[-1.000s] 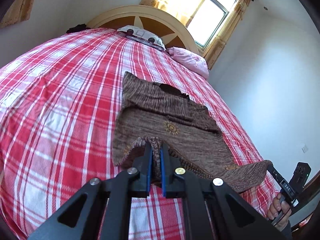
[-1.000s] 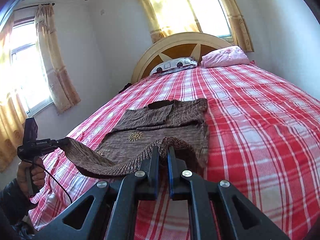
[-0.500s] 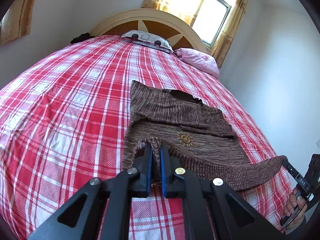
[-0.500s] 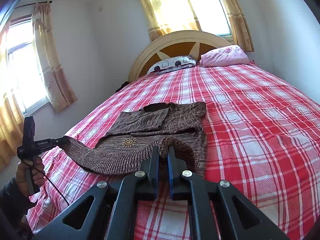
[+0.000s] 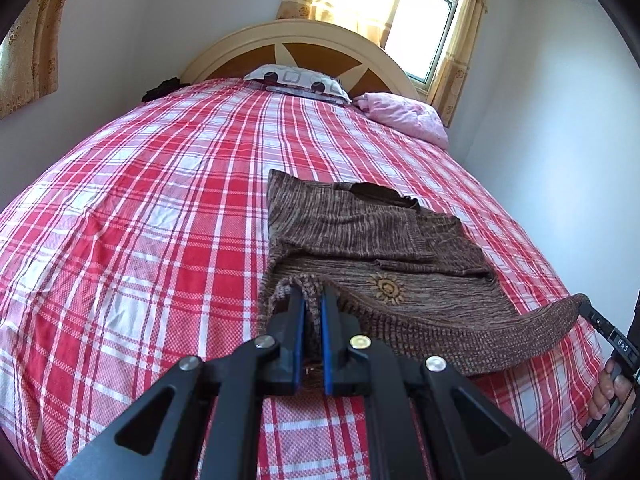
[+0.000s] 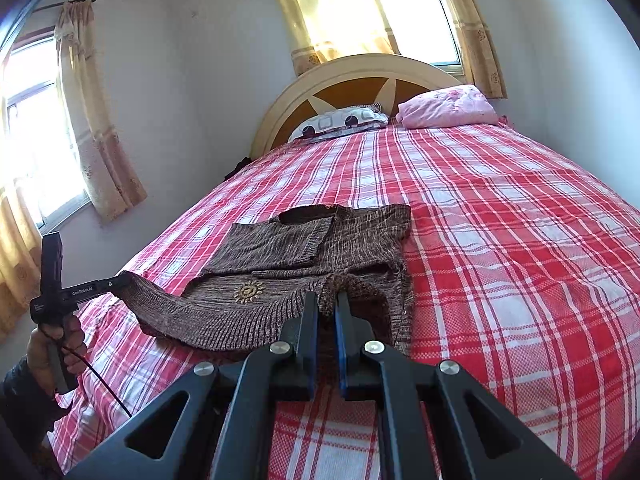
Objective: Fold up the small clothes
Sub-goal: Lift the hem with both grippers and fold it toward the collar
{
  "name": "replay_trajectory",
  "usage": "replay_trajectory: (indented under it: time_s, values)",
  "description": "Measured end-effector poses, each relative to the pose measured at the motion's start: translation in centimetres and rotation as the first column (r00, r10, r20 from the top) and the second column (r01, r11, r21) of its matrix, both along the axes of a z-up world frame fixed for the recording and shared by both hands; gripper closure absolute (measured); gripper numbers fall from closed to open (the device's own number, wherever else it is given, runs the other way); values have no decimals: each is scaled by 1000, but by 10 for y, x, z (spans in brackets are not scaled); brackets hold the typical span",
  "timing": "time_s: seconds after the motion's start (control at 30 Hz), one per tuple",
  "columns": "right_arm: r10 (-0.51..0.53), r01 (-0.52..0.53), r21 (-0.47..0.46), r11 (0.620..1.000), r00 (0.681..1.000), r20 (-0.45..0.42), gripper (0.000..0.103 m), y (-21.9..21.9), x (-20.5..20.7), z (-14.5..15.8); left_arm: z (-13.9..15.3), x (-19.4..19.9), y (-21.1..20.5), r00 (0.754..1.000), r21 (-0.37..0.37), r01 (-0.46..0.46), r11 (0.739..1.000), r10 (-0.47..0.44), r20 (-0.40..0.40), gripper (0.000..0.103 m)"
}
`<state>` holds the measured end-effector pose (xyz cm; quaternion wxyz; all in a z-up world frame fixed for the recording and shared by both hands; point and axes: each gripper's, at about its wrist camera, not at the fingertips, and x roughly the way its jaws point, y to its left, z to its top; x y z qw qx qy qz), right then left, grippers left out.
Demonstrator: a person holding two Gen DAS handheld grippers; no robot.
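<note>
A brown knitted sweater (image 5: 360, 232) lies flat on the red plaid bed (image 5: 140, 220), sleeves folded in and a gold sun emblem (image 5: 386, 288) on its front. The ribbed hem is lifted and sags between two pinched corners. My left gripper (image 5: 313, 294) is shut on the hem's left corner. The right gripper (image 6: 326, 298) is shut on the right corner of the sweater (image 6: 320, 240). Each wrist view shows the other tool at its side: the right gripper (image 5: 584, 306) and the left gripper (image 6: 122, 278), each held by a hand.
A patterned pillow (image 5: 296, 80) and a pink bundle (image 5: 404, 118) sit by the curved headboard (image 6: 352, 80). White walls run close to both sides of the bed. Curtained windows (image 6: 36, 132) are on the left and behind the headboard. Bare plaid bedspread surrounds the sweater.
Both grippers have carried the lifted hem a little forward over the sweater's body, closer to the sun emblem. The left wrist has rolled, levelling its view.
</note>
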<state>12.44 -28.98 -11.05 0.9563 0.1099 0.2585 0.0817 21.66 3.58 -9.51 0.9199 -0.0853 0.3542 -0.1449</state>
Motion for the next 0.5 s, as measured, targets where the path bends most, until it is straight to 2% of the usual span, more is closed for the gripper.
replay_trajectory:
  time_s: [0.5]
  values:
    - [-11, 11, -3, 1000, 1000, -26, 97, -3, 35, 0, -4, 41, -3, 999, 3, -11, 1000, 11, -30, 95]
